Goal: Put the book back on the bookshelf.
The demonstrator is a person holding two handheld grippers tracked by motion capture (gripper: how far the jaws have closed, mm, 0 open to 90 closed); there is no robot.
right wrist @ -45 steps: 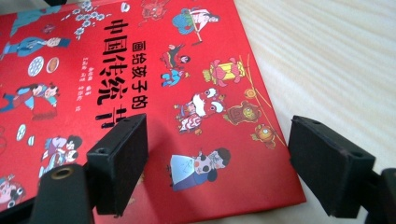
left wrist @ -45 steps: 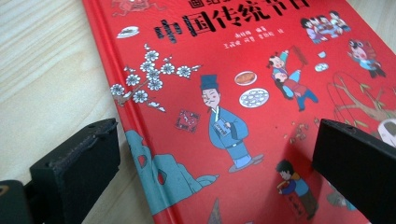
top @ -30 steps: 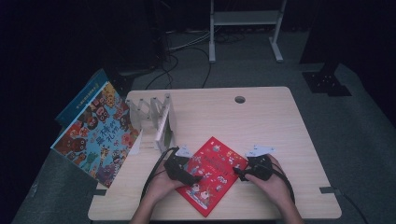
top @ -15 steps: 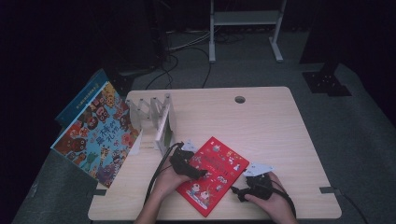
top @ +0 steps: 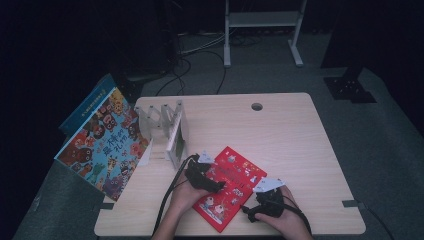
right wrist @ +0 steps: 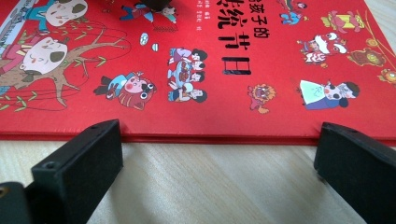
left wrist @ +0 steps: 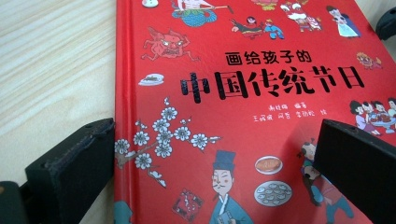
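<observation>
A red picture book (top: 230,185) with cartoon figures and black characters lies flat on the wooden table (top: 285,145), turned at an angle. My left gripper (top: 212,184) rests at the book's left edge. In the left gripper view (left wrist: 215,177) its jaws stand wide apart, one on the table beside the spine, the other over the red cover (left wrist: 243,116). My right gripper (top: 251,212) sits at the book's near right edge. Its jaws have just been opening and now stand wide (right wrist: 219,168) with bare table between them, just short of the book's edge (right wrist: 210,138).
A white divider rack (top: 162,120) stands at the table's back left, with a thin book (top: 176,140) upright in it. A large colourful picture book (top: 102,147) leans off the left edge, a blue one (top: 85,107) behind it. A cable hole (top: 257,106) is at the back.
My right hand has drawn back from the book's right corner toward the table's near edge, and its jaws have opened. The left hand has stayed where it was.
</observation>
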